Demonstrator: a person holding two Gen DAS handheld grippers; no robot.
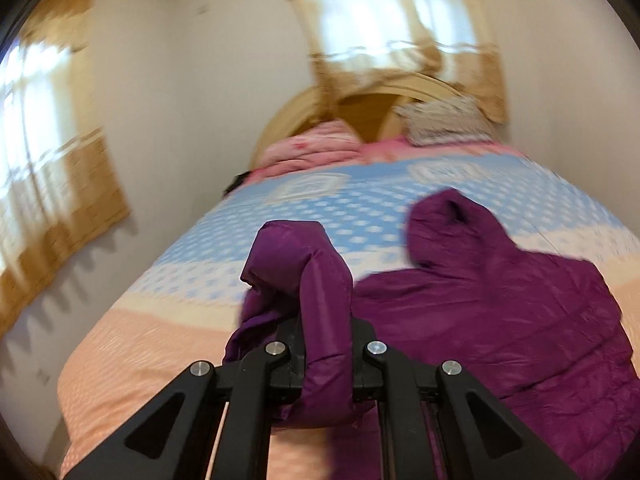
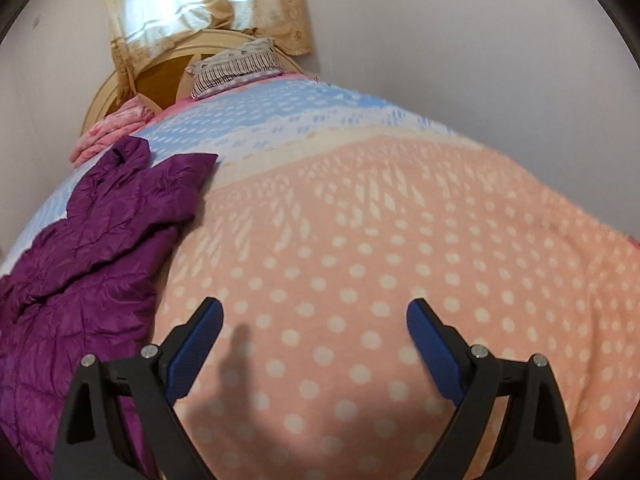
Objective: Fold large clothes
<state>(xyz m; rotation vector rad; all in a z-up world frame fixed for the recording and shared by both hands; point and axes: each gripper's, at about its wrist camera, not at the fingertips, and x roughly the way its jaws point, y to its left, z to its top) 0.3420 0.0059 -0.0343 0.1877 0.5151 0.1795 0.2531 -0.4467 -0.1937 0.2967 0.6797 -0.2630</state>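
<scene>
Left wrist view: left gripper (image 1: 326, 354) is clamped tight on a bunched purple sleeve (image 1: 298, 264), which stands up in a loop above the jaws, off the blanket. Rest of the purple jacket (image 1: 500, 320) lies flat on the bed (image 1: 132, 344), right of the gripper, hood (image 1: 448, 220) pointing toward the headboard (image 1: 288, 116), long axis running along the bed's length. View is motion-blurred.

Right wrist view: right gripper (image 2: 314, 344) is spread wide, nothing between the blue pads (image 2: 198, 344), over bare dotted blanket near the foot end. Jacket sits along the bed's left side, hood toward the headboard. Farther up: pink folded bedding (image 2: 108, 128) and a striped pillow (image 2: 232, 66) at the headboard, curtain (image 2: 200, 0) behind.
</scene>
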